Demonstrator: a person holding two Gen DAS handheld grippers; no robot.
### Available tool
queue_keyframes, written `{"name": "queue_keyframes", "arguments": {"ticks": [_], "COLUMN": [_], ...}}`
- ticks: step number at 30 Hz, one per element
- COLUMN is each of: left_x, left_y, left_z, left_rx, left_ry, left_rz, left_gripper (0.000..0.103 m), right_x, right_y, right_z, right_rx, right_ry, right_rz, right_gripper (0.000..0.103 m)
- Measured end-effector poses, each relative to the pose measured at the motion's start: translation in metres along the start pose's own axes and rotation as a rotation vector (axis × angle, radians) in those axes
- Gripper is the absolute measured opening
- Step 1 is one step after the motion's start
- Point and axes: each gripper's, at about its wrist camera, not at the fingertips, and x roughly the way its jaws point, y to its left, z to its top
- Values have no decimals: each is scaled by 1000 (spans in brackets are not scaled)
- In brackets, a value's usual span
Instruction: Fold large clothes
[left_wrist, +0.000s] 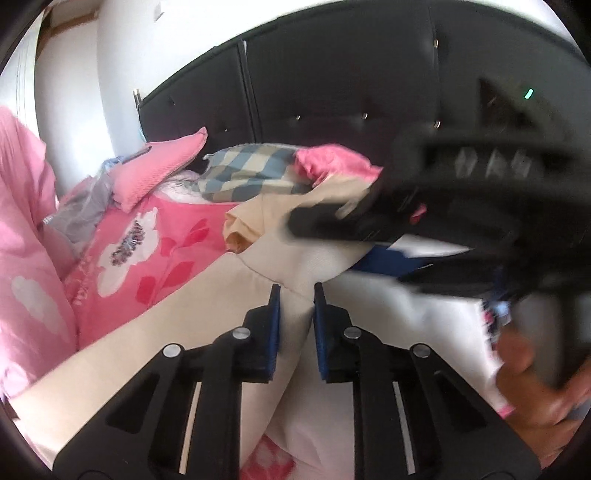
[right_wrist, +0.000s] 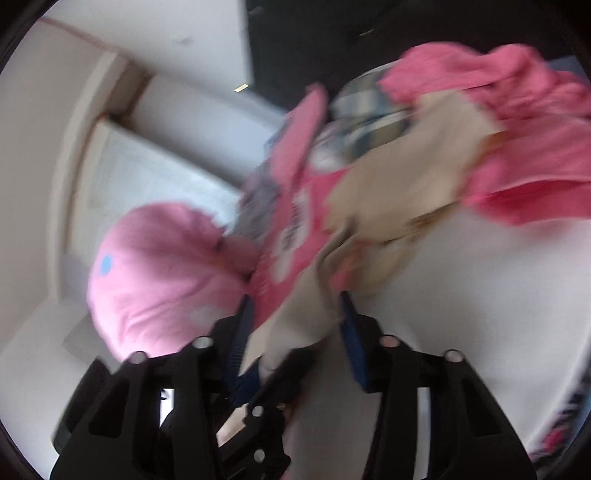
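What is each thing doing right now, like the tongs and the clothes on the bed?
Left tongs: shut on a fold of the cream garment.
Right tongs: cloth between them; grip too blurred to tell.
Cream garment: spread out, bunched at the far end.
Checked cloth: crumpled in the pile.
Pink garment: crumpled.
Pink pillow: propped against the headboard.

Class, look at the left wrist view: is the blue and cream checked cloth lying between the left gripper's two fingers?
No: the blue and cream checked cloth lies far back by the dark headboard, while cream fabric sits between the left gripper.
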Motion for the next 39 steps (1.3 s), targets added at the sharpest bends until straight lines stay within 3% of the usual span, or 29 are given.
{"name": "queue_keyframes", "arguments": {"ticks": [1,3,5,10,14,16,18,20,22,25,27,29,31,33,37,39], "left_x": [-6,-17,-32,-81,-145,-197,-250,-291,-338,-379,-393,-398,-397,-399,-418,-434], "left_y": [2,8,22,58,95,118,152,186,226,266,285,296,295,291,299,308], "left_z": [0,0,0,-6,-23,-38,-61,-86,-126,-184,-224,-256,-283,-314,-382,-401], "left_rx": [-10,-46,-107,-246,-376,-429,-492,-568,-659,-781,-886,-937,-927,-923,-1064,-1140], "left_ry": [-12,-21,-36,-69,-120,-147,-169,-178,-180,-160,-140,-97,-17,53,155,115], "left_rz": [-1,-24,-55,-104,-129,-120,-62,6,101,238,292,340,411,480,467,461], "left_gripper": [15,15,15,15,15,15,14,14,14,14,15,15,19,31,42,48], "right_x": [5,11,12,16,17,12,9,10,16,60,99,140,178,192,201,200], "right_y": [4,17,30,83,146,177,206,232,255,305,318,316,300,283,254,247], "right_z": [-2,-8,-13,-36,-69,-93,-121,-146,-164,-209,-236,-258,-277,-291,-304,-297], "right_rx": [-12,-61,-113,-262,-448,-530,-549,-555,-582,-713,-742,-730,-706,-712,-765,-766], "right_ry": [17,27,21,36,68,94,135,171,200,309,368,419,481,509,532,514], "right_rz": [34,34,50,133,177,258,361,404,439,338,292,215,126,86,25,-1], "right_gripper": [33,18,15,14,14,14,29,44,45,46,46,46,46,46,46,46]}}
